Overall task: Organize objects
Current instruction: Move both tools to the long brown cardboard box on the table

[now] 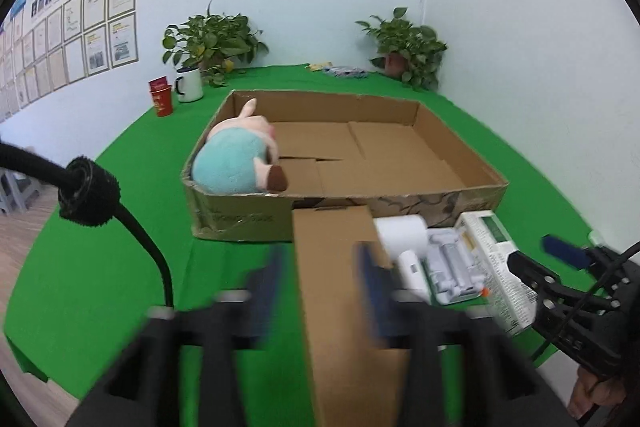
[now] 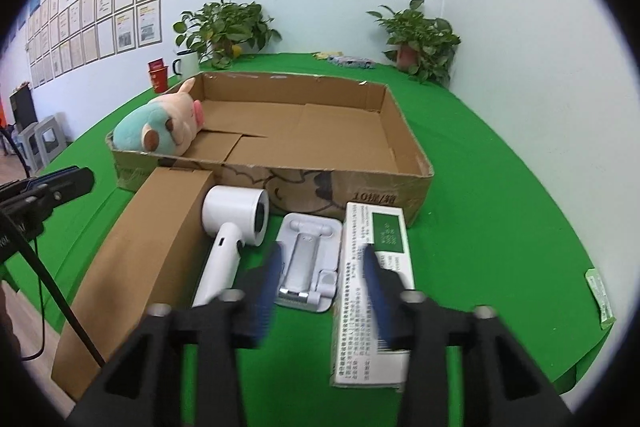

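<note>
Seemingly ungripped, the long brown cardboard box (image 1: 340, 291) lies on the green cloth-covered table (image 1: 100, 267) before the open cardboard tray (image 1: 400, 203), between the left gripper's (image 1: 322, 291) spread fingers, while the right gripper (image 2: 322, 291) gapes over the white phone stand (image 2: 308, 259).

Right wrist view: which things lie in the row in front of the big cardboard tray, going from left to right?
Long brown box → white hair dryer → grey phone stand → white and green carton.
</note>
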`<action>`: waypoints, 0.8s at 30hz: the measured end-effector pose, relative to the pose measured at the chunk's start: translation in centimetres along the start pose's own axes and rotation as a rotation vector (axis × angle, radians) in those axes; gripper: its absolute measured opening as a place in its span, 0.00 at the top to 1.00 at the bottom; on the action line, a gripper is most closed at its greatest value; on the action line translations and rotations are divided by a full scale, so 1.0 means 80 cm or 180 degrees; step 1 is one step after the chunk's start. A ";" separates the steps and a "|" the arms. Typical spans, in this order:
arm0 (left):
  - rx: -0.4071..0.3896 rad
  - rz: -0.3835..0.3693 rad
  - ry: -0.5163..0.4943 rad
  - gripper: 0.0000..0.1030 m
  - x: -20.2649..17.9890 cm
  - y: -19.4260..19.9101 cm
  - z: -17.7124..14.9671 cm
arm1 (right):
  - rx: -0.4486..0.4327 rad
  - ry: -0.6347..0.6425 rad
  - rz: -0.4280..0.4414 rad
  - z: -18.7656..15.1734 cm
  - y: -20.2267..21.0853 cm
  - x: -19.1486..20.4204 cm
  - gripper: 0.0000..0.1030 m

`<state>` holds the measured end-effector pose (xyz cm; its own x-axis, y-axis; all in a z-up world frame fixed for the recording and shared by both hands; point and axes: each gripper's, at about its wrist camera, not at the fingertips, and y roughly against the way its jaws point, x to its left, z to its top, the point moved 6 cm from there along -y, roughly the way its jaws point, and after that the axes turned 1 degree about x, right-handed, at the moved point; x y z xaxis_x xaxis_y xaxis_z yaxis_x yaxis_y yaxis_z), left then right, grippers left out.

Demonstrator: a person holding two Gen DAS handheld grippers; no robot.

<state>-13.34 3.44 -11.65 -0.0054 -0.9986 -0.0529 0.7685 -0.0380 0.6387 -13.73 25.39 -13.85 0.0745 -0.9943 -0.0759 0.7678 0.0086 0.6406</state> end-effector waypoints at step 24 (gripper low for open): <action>0.0991 -0.1228 0.0477 0.48 0.015 -0.043 -0.075 | 0.0598 0.0535 0.1700 -0.073 0.032 0.140 0.16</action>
<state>-12.10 2.59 -18.53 -0.1416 -0.8942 -0.4246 0.5019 -0.4346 0.7478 -7.18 14.91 -17.54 0.5315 -0.8268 0.1841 0.4714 0.4693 0.7467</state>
